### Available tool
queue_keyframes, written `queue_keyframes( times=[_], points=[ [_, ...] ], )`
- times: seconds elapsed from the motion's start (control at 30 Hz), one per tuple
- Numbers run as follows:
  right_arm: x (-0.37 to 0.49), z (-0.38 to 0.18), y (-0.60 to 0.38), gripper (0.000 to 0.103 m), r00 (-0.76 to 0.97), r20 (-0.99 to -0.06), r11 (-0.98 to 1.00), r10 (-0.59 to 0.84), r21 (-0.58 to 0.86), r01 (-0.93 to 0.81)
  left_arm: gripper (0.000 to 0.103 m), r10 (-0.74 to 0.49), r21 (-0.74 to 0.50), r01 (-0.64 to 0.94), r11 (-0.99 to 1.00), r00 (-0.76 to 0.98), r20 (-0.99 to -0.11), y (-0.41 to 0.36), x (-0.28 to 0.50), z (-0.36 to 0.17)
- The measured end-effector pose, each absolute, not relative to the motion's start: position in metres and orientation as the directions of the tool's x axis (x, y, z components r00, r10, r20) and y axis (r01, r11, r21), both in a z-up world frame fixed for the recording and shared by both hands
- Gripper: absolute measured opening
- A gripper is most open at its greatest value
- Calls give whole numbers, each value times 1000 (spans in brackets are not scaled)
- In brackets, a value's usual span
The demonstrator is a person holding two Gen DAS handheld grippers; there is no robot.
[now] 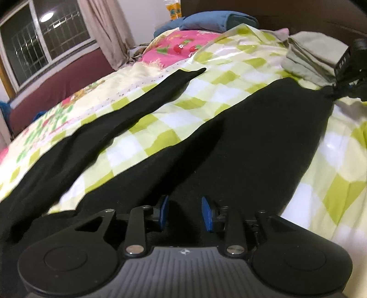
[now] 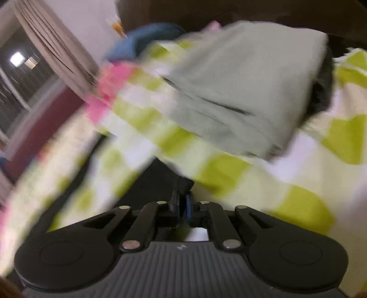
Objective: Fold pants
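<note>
Black pants (image 1: 252,137) lie spread on a green-and-white checked bed cover (image 1: 206,96), one leg (image 1: 137,107) stretching away to the left. Low over the near end of the pants, my left gripper (image 1: 185,212) is open; its blue pads (image 1: 206,213) stand apart, and no fabric is visibly pinched between them. At the far right edge my right gripper (image 1: 332,88) pinches a corner of the pants. In the blurred right wrist view, that right gripper (image 2: 182,197) is shut on a small bunch of the black pants (image 2: 183,182).
A folded grey garment (image 1: 314,57) (image 2: 240,91) sits just beyond the right gripper. A pink strawberry quilt (image 1: 179,45) and a blue pillow (image 1: 206,21) lie at the head of the bed. A window (image 1: 34,45) and a curtain (image 1: 107,29) are on the left.
</note>
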State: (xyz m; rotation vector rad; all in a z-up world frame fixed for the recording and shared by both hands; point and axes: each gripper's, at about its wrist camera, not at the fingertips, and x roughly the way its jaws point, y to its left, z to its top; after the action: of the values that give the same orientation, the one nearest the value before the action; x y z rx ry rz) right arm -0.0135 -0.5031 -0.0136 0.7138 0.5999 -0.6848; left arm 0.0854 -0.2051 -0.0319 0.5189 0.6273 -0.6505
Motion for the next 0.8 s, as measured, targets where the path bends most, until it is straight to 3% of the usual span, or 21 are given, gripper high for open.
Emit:
queue_keyframes(
  times=[0.13,0.33,0.4,0.53,0.8],
  points=[
    [-22,4,-474,16,623,-646,620,-442,283,732,48,-387,244,671,700,644,-659,-184,79,-8],
    [-28,33,-428,27,693,-513,742,-506,151,653,49,-243,347,535,770,749,-616,-122,56,32],
    [-30,36,-414,29,743,-485,789,-461,157,593,52,-174,365,474,801,769,-616,-100,47,42],
    [-34,30,-383,27,804,-524,876,-280,204,438,52,-115,343,395,852,781,-614,-70,32,58],
    [-54,52,-319,31,827,-543,961,-148,117,249,55,-158,342,388,856,826,-541,-30,6,74]
  ],
)
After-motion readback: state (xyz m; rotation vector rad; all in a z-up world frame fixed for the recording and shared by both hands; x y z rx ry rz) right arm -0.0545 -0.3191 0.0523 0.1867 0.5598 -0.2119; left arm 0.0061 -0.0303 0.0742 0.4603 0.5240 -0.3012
